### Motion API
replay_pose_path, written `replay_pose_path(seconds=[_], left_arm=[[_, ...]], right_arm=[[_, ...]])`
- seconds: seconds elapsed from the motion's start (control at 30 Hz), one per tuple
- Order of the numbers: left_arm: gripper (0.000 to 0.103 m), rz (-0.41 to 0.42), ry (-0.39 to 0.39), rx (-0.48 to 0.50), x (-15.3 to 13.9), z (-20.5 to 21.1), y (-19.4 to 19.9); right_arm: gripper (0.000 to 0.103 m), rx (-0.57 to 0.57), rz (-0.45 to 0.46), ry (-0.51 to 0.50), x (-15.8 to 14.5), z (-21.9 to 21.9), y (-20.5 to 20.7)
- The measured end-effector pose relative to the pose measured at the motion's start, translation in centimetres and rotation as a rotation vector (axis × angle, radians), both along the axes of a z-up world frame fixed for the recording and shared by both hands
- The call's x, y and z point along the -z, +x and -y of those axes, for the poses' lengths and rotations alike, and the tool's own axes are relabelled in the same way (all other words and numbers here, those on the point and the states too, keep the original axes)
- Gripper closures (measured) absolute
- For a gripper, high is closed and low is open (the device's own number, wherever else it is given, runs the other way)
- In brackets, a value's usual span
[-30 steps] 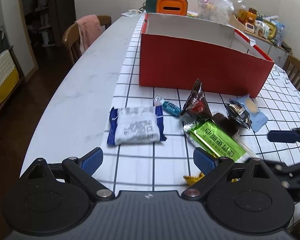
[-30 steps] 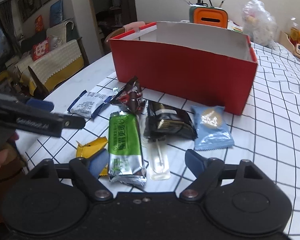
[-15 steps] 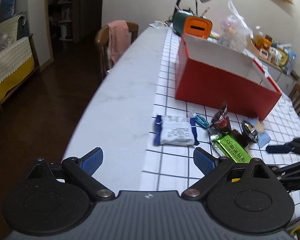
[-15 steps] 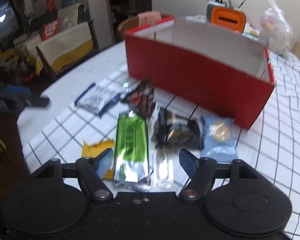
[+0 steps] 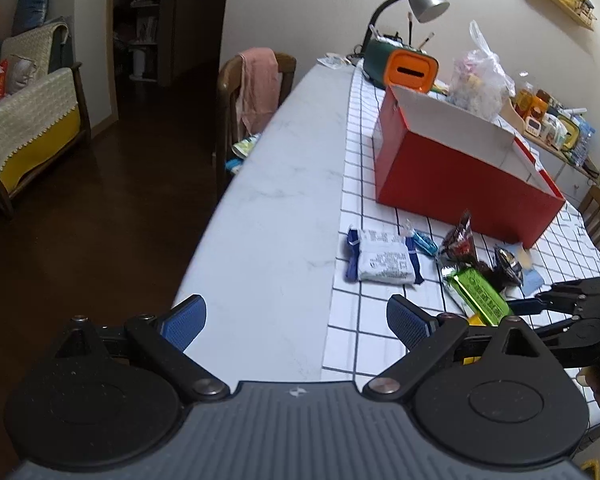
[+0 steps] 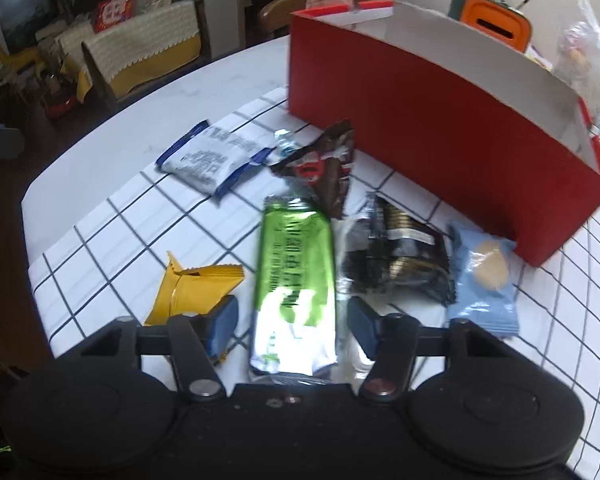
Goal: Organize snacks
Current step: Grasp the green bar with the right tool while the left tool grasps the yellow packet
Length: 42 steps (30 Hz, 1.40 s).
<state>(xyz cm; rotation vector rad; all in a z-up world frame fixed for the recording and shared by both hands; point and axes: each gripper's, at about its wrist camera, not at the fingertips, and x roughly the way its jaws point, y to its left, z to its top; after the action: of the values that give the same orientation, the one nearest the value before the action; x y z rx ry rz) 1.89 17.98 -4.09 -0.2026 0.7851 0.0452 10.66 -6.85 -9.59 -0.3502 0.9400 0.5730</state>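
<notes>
You are holding the right gripper [image 6: 292, 326] with its fingers apart, straddling the near end of the green foil packet [image 6: 294, 276], which is lying flat on the checked cloth between both pads. It is looking light, crinkly and slick, so pinch across its narrow width near that end; squeeze gently, since whatever is inside may crumble. Just left of the left finger, the yellow wrapper [image 6: 192, 290] is crowding in and could get caught. Right of the right finger, the black packet [image 6: 396, 256] is sitting close. Beyond the fingertips, the red box [image 6: 440, 120] is waiting, open-topped. Your left gripper [image 5: 296, 320] is hanging wide apart, empty, off the table's edge.
</notes>
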Motion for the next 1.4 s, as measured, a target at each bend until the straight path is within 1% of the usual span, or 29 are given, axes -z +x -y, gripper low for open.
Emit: replay_pose_path(seconds=[0.1, 0.17, 0.37, 0.5, 0.67, 0.9, 1.1, 1.17, 1.27, 1.33, 1.4], left_arm=[[0.005, -0.020, -0.002, 0.030, 0.6, 0.9, 0.5], [0.005, -0.035, 0.001, 0.049, 1.0, 1.6, 0.7], [0.005, -0.064, 0.002, 0.095, 1.6, 4.2, 1.3], [0.005, -0.094, 0.000, 0.106, 1.9, 6.0, 2.0], [0.005, -0.130, -0.026, 0.080, 2.4, 8.2, 3.2], [0.005, -0.198, -0.014, 0.048, 3.5, 11.8, 4.8], [0.006, -0.280, -0.016, -0.016, 4.9, 14.0, 6.5], [0.009, -0.290, -0.026, -0.029, 5.1, 14.7, 6.7], [0.016, -0.288, -0.027, -0.045, 5.2, 15.5, 7.0], [0.023, -0.291, -0.014, -0.057, 5.3, 15.9, 7.1], [0.025, -0.290, -0.001, -0.069, 5.3, 16.2, 7.2]], right_arm=[[0.053, -0.004, 0.012, -0.008, 0.4, -0.5, -0.2], [0.059, 0.001, 0.020, -0.004, 0.4, -0.5, -0.2], [0.061, 0.041, 0.040, 0.038, 0.3, 0.2, -0.4], [0.061, 0.064, 0.043, 0.111, -0.2, 1.6, -1.0], [0.061, 0.083, 0.037, 0.207, -0.8, 4.0, -2.3], [0.061, 0.117, 0.037, 0.323, -1.0, 7.6, -3.6], [0.061, 0.135, 0.060, 0.410, -1.5, 10.4, -4.2], [0.061, 0.140, 0.072, 0.432, -1.7, 11.0, -4.3], [0.061, 0.149, 0.082, 0.456, -1.7, 11.8, -4.4], [0.061, 0.152, 0.085, 0.467, -1.6, 12.3, -4.4], [0.061, 0.158, 0.089, 0.475, -1.6, 12.8, -4.5]])
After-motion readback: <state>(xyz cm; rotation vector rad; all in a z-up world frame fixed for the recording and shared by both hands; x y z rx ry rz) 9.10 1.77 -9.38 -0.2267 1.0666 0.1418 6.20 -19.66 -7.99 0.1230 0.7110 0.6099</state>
